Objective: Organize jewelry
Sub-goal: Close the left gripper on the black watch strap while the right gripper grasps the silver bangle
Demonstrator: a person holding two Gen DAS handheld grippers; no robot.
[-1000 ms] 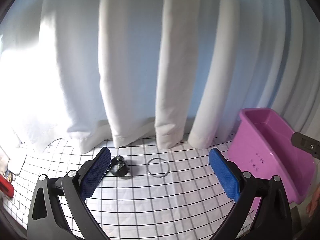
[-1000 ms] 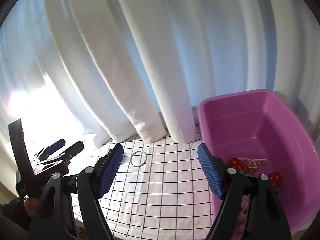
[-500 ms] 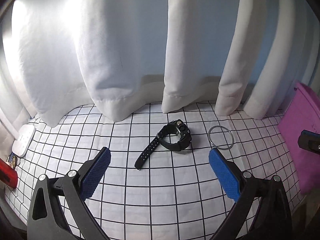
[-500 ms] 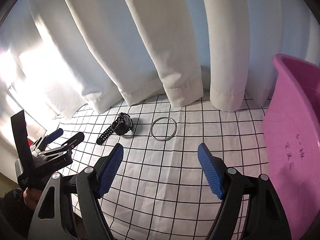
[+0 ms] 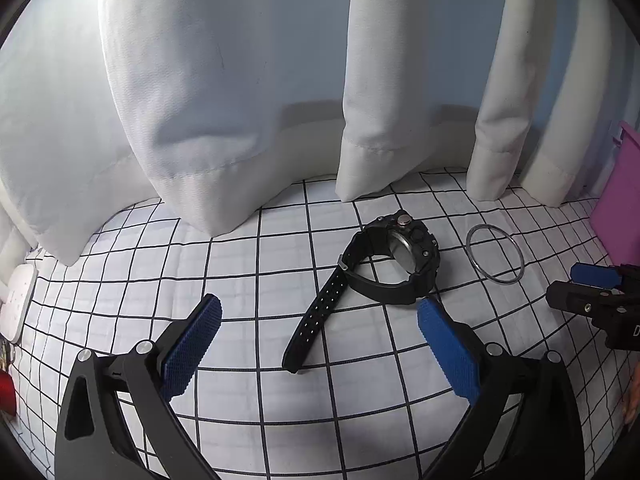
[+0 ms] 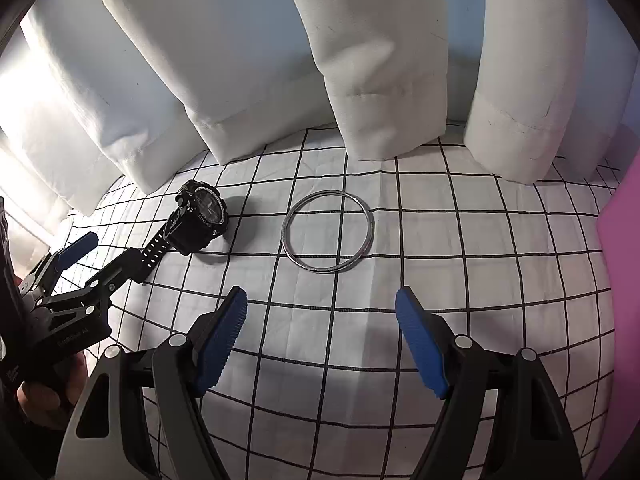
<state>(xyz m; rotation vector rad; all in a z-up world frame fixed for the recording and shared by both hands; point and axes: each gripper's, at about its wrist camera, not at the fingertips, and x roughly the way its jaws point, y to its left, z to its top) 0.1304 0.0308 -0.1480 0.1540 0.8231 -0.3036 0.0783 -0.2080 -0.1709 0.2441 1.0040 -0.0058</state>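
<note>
A black sport watch [image 5: 384, 264] lies on the white grid cloth, its strap trailing toward me; it also shows in the right wrist view [image 6: 196, 218]. A thin silver bangle [image 5: 495, 255] lies flat to its right, centred in the right wrist view [image 6: 328, 231]. My left gripper [image 5: 320, 340] is open and empty, just short of the watch, its right pad near the watch case. My right gripper [image 6: 320, 336] is open and empty, a short way in front of the bangle. The pink bin [image 5: 618, 196] stands at the right edge [image 6: 622, 264].
White curtains [image 5: 240, 100] hang along the far edge of the cloth. A white flat object [image 5: 16, 300] and a red item [image 5: 6, 392] lie at the far left. The right gripper's tips [image 5: 592, 292] show at the right of the left wrist view.
Both grippers have swung left and down toward the cloth. The watch and bangle are now much nearer and centred; the pink bin has slid to the right edge of both views.
</note>
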